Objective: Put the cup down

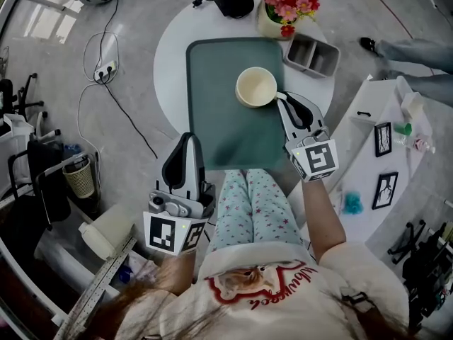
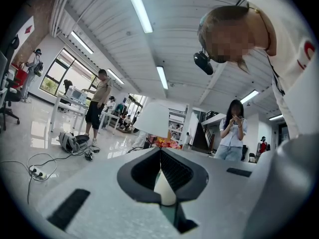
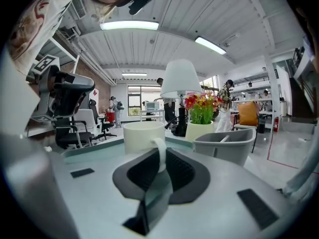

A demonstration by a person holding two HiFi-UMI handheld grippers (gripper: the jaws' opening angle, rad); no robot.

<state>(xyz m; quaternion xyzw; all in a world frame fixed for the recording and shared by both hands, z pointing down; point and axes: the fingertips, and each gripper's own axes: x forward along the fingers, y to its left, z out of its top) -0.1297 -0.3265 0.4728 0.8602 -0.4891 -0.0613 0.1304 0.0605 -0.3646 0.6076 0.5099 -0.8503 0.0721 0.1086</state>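
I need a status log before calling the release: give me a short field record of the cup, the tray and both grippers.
cup: cream, upright, over the far right part of the green tray
right gripper: shut on the cup's handle
left gripper: jaws together, empty, at the tray's near edge, apart from the cup
set down: cup base looks level with the tray; contact cannot be confirmed
nearby: grey bin and flower pot past the tray's far right corner

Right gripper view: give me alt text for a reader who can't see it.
The right gripper is closed on the handle of a cream cup over a green tray. Behind it stand a white lamp and a pot of flowers, with a grey bin to the right.
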